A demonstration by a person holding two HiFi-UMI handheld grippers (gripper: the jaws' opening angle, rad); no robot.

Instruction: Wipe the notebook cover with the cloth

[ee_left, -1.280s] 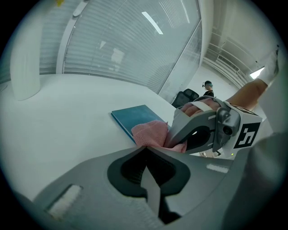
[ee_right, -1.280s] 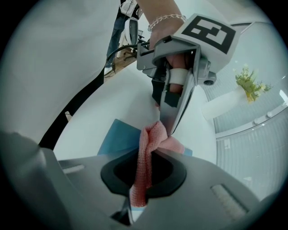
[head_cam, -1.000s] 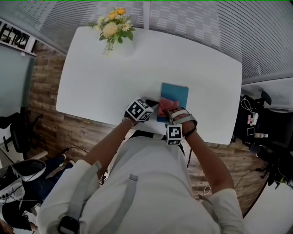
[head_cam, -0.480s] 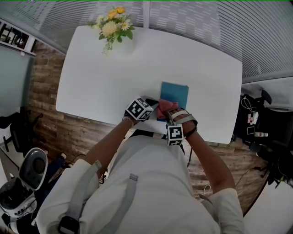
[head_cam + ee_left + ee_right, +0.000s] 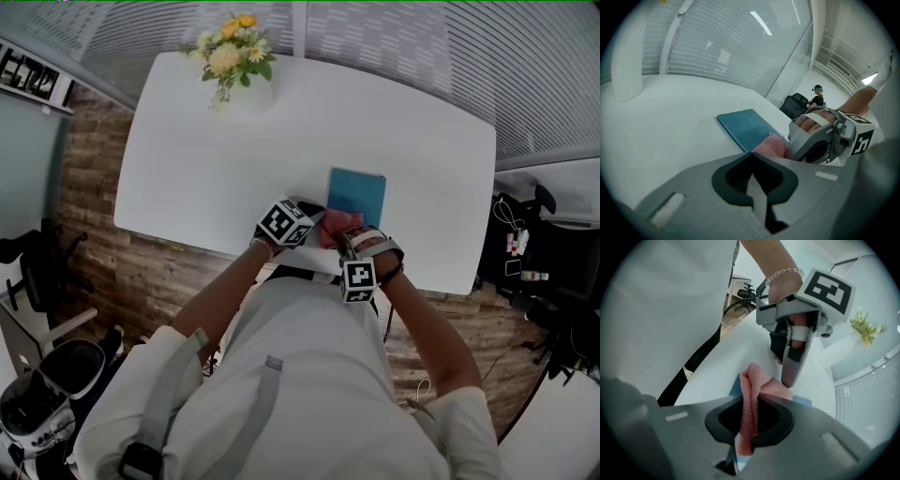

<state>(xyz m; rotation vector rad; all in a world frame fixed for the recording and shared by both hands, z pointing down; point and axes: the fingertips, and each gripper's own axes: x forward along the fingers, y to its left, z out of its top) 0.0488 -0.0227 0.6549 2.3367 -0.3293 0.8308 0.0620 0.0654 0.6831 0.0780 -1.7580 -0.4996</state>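
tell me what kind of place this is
Most likely an office or meeting room: a large white table with a vase of flowers on it, striped glass partitions behind it, and a black swivel chair nearby.

Bright, even light floods the white table (image 5: 234, 159), barely a shadow on it. A strip light (image 5: 761, 22) glares in the left gripper view. Both gripper views bend and darken at their edges; the pink cloth (image 5: 749, 399) reads crisp.

We see the table (image 5: 206, 178) bare left of and beyond the notebook (image 5: 357, 195); only the flower vase (image 5: 236, 75) stands at the far corner.
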